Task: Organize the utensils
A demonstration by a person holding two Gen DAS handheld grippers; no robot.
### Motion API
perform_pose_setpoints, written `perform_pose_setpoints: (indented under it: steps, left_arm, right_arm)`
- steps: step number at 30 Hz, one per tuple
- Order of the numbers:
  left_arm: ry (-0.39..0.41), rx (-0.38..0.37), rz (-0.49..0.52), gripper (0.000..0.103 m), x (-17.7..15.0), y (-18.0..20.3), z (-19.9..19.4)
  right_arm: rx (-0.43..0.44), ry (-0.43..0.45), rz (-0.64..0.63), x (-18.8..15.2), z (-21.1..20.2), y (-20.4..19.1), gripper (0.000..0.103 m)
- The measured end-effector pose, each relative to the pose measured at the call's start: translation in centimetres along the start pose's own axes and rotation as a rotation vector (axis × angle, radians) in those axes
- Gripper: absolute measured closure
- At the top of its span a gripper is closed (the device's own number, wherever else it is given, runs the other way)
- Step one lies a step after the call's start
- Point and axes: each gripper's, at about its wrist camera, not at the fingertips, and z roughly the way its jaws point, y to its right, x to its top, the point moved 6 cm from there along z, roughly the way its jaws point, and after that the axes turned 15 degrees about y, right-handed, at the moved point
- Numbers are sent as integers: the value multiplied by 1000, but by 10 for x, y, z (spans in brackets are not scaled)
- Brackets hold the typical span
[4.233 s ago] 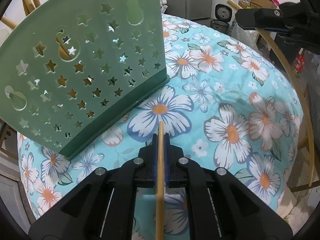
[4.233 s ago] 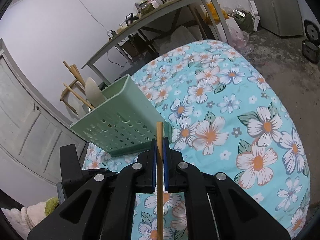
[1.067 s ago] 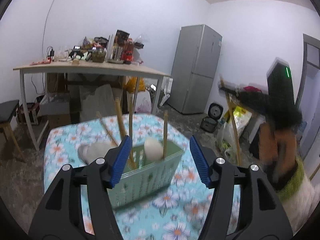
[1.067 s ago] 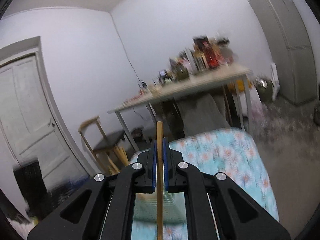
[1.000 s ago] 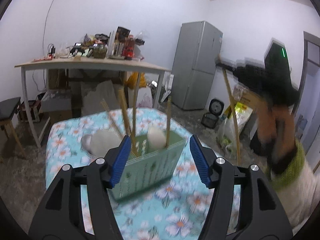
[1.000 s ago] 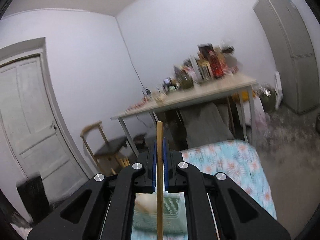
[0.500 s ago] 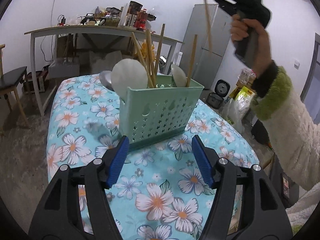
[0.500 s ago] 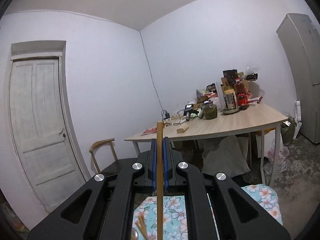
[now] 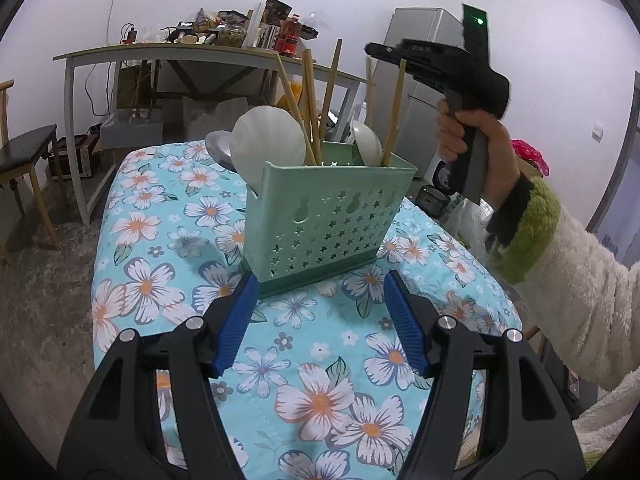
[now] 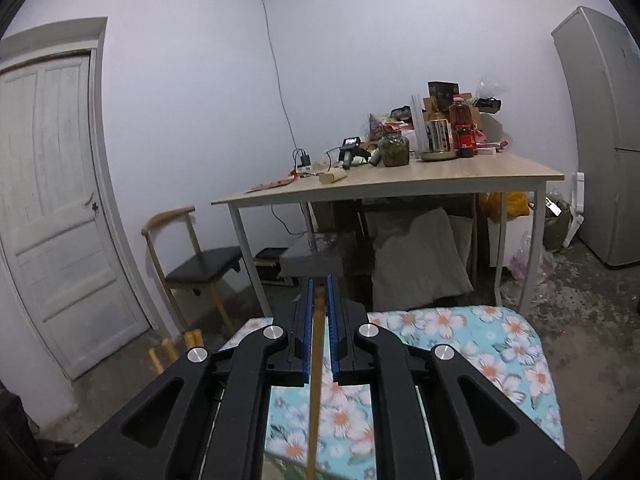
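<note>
A pale green utensil holder [image 9: 328,220] with star-shaped holes stands upright near the middle of a tabletop [image 9: 132,280] covered in a turquoise cloth with white flowers. It already holds several wooden chopsticks, a white ladle-like scoop [image 9: 268,148] and a spoon [image 9: 366,142]. The step in hand appears to be dropping one more chopstick [image 9: 394,114] into the holder: seen from the left wrist, it stands nearly upright with its lower end inside the holder's right-hand end and its top just under the right claw [image 9: 386,58], which a hand [image 9: 476,140] in a fleecy sleeve holds above the holder. From the right wrist, the right claw [image 10: 319,328] has its blue pads slightly parted with the chopstick [image 10: 316,360] running between them; its jaws have just been opening, so the stick looks released or nearly so, and whether a pad touches it I cannot tell. The left claw [image 9: 320,320] is empty and spread wide, low over the near part of the tabletop, just short of the holder's base. Next, the right claw likely needs to open fully and lift clear without dragging the stick back out. Only the left view shows the holder and its contents; the right view shows the gap at the pads, with the room's desk and door beyond.
</note>
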Motion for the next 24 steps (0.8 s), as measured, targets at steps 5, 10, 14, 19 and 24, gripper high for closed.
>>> perform_pose_setpoints:
  steps: [5, 10, 14, 19, 24]
  left_arm:
    - [4, -2, -1, 37, 0, 6, -1]
    - [11, 5, -9, 31, 1, 14, -4]
    - [17, 48, -9, 21, 3, 20, -6]
    - [28, 171, -33, 11, 9, 19, -8]
    - [43, 368, -40, 8, 13, 12, -11]
  right_arm:
    - [-26, 26, 38, 6, -34, 11, 79]
    - [-64, 42, 79, 8, -87, 20, 72]
    - [-101, 27, 116, -4, -135, 20, 58]
    - [-155, -59, 138, -44, -179, 12, 40]
    - [-228, -195, 131, -99, -201, -2, 32]
